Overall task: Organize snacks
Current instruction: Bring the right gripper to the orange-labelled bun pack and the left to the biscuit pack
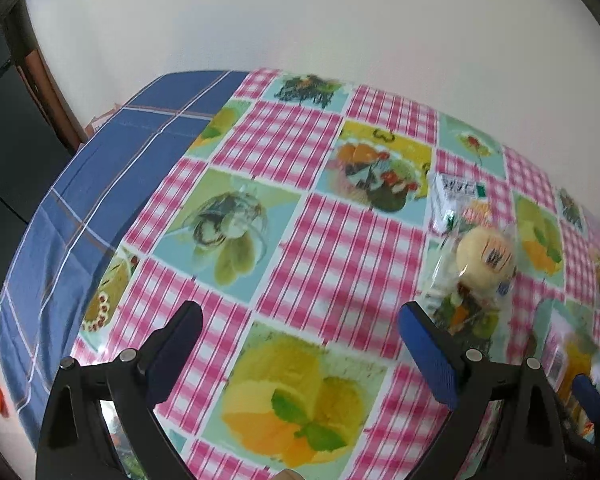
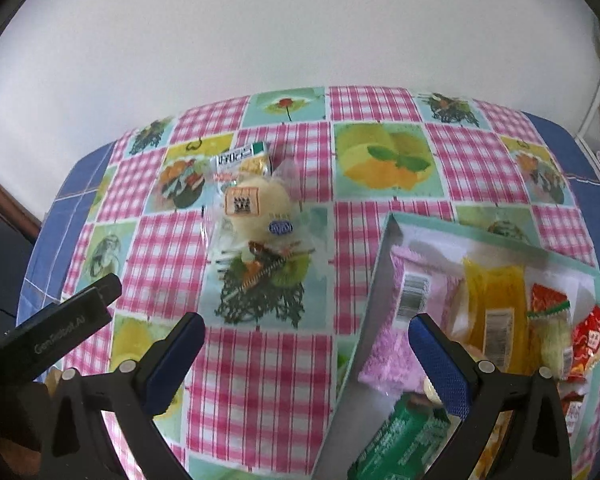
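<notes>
1. Pink gingham oilcloth printed with dessert and fruit panels covers the table, a blue checked cloth showing at its edges and a plain white wall behind
2. One clear-wrapped snack, a pale round bun with an orange barcode label and a blue oval sticker, lies on the oilcloth with a small white-and-green labelled packet touching its far end
3. Only the right wrist view shows the mint-rimmed box, just right of the bun, holding a pink packet, a yellow one, red wrappers and a green packet; the left wrist view shows the bun at its right side and little of the box
4. Left gripper hangs over bare oilcloth, jaws spread wide and holding nothing
5. Right gripper hovers with jaws equally wide, empty, its right finger over the box's near end, the bun well ahead
</notes>
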The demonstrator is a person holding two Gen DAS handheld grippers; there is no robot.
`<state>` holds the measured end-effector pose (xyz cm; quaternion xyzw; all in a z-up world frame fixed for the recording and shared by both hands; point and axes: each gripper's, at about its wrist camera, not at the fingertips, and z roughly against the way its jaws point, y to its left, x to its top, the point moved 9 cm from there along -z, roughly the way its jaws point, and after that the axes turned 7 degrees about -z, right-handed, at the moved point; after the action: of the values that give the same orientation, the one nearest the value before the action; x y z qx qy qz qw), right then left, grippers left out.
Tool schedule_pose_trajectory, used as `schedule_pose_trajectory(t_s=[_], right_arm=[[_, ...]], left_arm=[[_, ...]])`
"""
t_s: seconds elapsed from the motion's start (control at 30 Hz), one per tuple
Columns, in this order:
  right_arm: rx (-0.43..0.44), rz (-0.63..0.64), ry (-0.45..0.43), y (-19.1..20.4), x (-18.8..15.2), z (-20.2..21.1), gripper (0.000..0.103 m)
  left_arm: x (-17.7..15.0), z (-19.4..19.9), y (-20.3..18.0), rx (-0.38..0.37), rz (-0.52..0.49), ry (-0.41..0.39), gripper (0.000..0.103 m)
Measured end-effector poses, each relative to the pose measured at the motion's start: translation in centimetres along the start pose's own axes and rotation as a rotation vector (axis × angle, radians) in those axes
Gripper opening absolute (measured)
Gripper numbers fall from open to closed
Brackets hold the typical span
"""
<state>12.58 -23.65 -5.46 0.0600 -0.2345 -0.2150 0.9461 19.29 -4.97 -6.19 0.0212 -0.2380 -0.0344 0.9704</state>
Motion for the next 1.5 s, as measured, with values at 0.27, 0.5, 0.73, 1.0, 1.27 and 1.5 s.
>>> schedule_pose_trajectory(t_s=[0.27,0.5,0.73,1.0,1.27,1.5], right_arm=[[0.016,-0.018,-0.015,-0.5,2.3,-1.2,0.103],[0.028,-0.069,-0.036,-1.8,4.7,-2.0,0.103],[0.017,-0.067,-0.048,-2.7,6.3,-2.9,0.102],[0.003,-0.096,-0.068,-4.3,8.3,-3.3,0.098],[0.058,-0.044,-0.053,-0.8,8.6,-5.2,0.098],[0.089,0.035,-0.018,3.0,7.5,-7.6,0.098]], left_arm=[[2.5,0.0,-1.6,-0.076,0.051,-0.057,0.098],[3.6,-1.1,-4.4,-0.113,0.018,-0.068,0.098],[3.8,-3.2,-4.4,-0.103,0.041,-0.029,0.098],[5.2,-3.3,-4.5,-0.137,0.074,-0.055,0.098],[5.5,-5.2,-2.0,-0.075,0.073,-0.031,0.098],[4.8,-7.0,0.3,-0.035,0.122,0.001,0.098]])
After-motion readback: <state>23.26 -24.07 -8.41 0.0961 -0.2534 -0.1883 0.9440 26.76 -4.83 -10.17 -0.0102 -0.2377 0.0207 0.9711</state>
